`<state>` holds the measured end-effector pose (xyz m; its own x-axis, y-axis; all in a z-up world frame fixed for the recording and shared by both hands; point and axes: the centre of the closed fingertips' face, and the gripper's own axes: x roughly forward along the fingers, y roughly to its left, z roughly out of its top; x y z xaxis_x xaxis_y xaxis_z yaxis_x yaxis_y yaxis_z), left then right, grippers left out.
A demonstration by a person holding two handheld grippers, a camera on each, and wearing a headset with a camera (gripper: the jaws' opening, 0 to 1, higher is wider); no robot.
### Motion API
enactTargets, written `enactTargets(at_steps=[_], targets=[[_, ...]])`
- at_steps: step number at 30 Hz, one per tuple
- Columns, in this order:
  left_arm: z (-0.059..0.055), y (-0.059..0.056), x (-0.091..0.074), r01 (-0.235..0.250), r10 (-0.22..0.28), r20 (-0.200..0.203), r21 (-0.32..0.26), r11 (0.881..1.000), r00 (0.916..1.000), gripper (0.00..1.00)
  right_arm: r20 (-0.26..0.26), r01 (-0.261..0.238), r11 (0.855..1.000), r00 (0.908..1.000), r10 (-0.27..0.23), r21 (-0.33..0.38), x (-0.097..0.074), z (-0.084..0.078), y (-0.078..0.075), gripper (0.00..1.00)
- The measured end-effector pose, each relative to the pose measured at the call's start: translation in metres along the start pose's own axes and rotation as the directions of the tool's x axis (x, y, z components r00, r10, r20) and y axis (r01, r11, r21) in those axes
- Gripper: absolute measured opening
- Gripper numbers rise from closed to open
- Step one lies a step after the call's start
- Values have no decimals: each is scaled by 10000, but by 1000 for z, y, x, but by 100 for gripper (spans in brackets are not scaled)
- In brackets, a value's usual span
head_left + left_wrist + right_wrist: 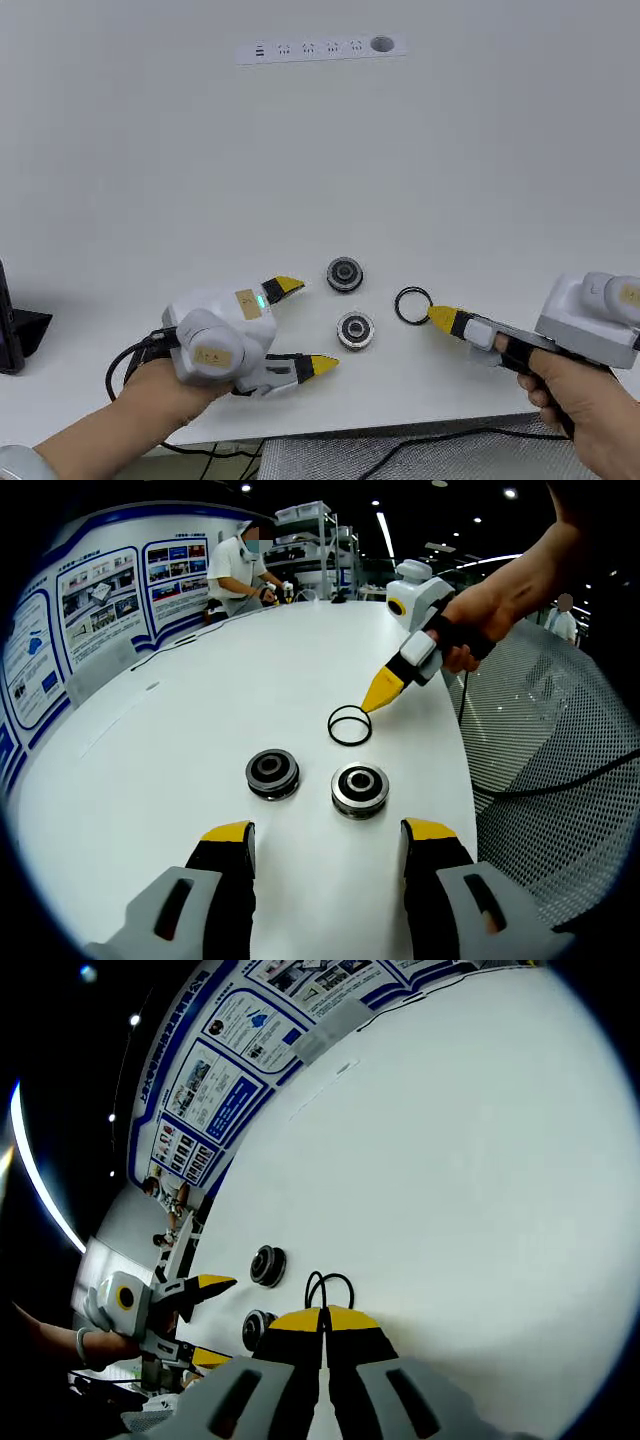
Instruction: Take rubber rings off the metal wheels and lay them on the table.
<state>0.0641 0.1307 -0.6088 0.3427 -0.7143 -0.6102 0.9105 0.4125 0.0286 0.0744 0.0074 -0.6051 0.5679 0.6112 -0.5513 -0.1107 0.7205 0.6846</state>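
Two small metal wheels stand on the white table. The far wheel [345, 273] [272, 773] has a dark outer band. The near wheel [355, 330] [360, 789] shows a bright metal rim. A loose black rubber ring [412, 305] [349, 726] [330, 1285] lies flat to their right. My right gripper [443, 318] [322, 1320] is shut, its yellow tips pinching the ring's near edge. My left gripper [306, 324] [330, 832] is open just left of the wheels, nothing between its jaws.
A white power strip [320, 47] lies at the far side of the table. A dark object [12, 325] stands at the left edge. Cables [420, 445] hang below the table's front edge. A person [240, 565] stands far off at another bench.
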Motion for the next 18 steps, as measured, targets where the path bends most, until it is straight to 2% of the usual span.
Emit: enactTargets(at_steps=[14,18], targets=[[-1,0,0,-15,15,-29,-5,10000,10000,59,-91,415,9920,9990,-429,-1190,1,0,-2,10],[0,1,-1,-18,18,-2,-2,10000,10000,59,-19,504,9918,9987,-509,-1176,0,2,-4,12]])
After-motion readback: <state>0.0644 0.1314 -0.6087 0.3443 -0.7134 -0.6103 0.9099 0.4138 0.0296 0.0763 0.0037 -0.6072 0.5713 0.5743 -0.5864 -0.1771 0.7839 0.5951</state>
